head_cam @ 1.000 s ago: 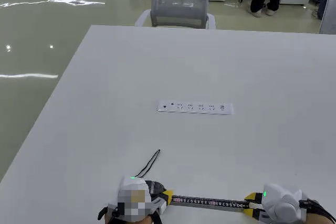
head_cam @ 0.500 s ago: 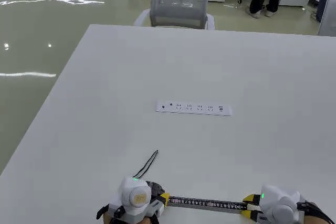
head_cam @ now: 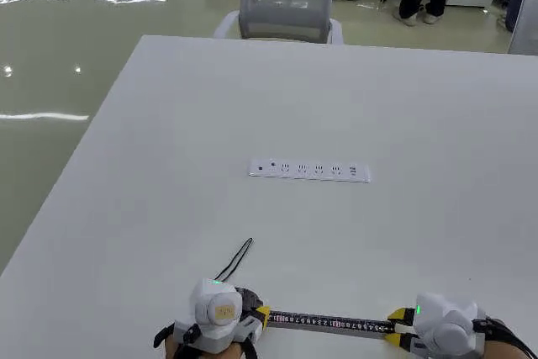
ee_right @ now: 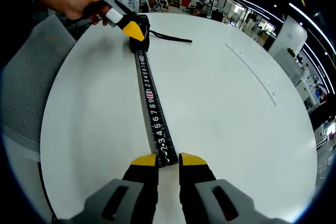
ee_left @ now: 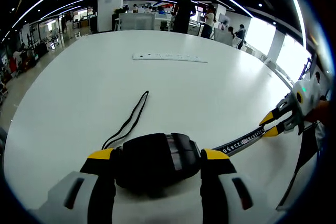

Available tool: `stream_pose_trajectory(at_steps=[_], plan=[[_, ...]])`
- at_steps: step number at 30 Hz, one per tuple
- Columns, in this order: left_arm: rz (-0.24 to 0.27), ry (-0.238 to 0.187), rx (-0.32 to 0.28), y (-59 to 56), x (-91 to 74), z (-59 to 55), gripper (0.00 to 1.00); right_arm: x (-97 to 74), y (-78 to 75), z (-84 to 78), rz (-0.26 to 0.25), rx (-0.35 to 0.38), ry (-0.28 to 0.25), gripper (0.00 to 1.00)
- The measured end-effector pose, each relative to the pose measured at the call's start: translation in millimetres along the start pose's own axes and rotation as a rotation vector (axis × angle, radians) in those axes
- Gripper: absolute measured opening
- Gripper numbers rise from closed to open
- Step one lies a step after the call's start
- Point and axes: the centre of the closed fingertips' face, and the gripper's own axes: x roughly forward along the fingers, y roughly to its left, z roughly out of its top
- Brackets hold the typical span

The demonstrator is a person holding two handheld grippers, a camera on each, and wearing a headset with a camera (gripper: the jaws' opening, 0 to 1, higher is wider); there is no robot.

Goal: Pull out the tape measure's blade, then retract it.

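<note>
Now my left gripper clamps the tape-measure case as anchor, my right gripper pinching the blade taut.

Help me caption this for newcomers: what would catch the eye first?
The numbered tape blade, stretched along the near edge of the white table: the left claw clamps the black tape measure case, the right claw pinches the blade's tip. Behind them a thin black strap trails from the case, and a white power strip lies mid-table.

Bright, even ceiling light glares off the floor; both gripper views bulge at their edges.
</note>
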Motion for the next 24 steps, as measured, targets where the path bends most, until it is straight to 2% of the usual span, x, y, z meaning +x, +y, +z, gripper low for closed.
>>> stream_pose_trajectory(at_steps=[5, 9, 11, 16, 24], plan=[[-0.007, -0.005, -0.044, 1.7, -0.1, 1.8, 0.63, -1.2, 0.8, 1.1, 0.002, -0.006, 0.006, 0.13], [0.000, -0.002, -0.021, 0.7, -0.8, 1.5, 0.62, -1.4, 0.9, 1.6, 0.002, -0.009, 0.009, 0.13], [0.009, 0.016, -0.003, 0.8, -0.3, 0.9, 0.61, -0.2, 0.3, 0.0, 0.002, -0.008, 0.010, 0.13], [0.013, 0.036, -0.007, 1.6, -0.3, 0.3, 0.61, -1.6, 0.7, 1.1, 0.004, -0.009, 0.013, 0.13], [0.023, 0.051, 0.047, 1.3, 0.0, -1.4, 0.60, -0.1, 1.6, -0.6, 0.005, -0.015, 0.026, 0.12]])
